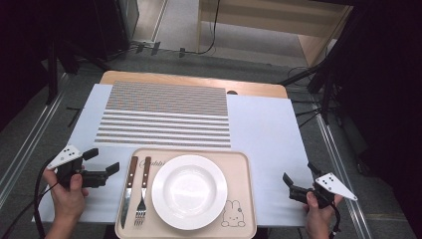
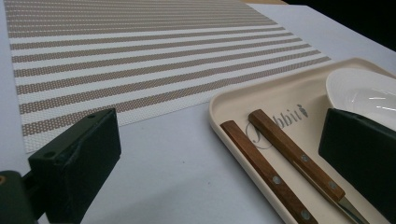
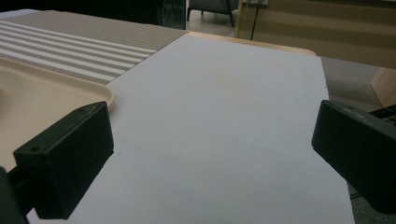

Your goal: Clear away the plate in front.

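A knife (image 1: 129, 188) and a fork (image 1: 143, 190) with wooden handles are seen lying side by side at the left end of a beige tray (image 1: 243, 169), just ahead of the left gripper (image 1: 105, 162) and a little toward its right jaw. A white plate (image 1: 189, 191) is set just beyond them. The left gripper is held wide open and empty, low beside the tray's edge — jaws pointed at the handles. The right gripper (image 1: 296, 180) is likewise spread wide, nothing held, well apart from the cutlery — the tray's far end lies off its left jaw. Each gripper is gripped from below by a hand, forearms near the table's front edge.
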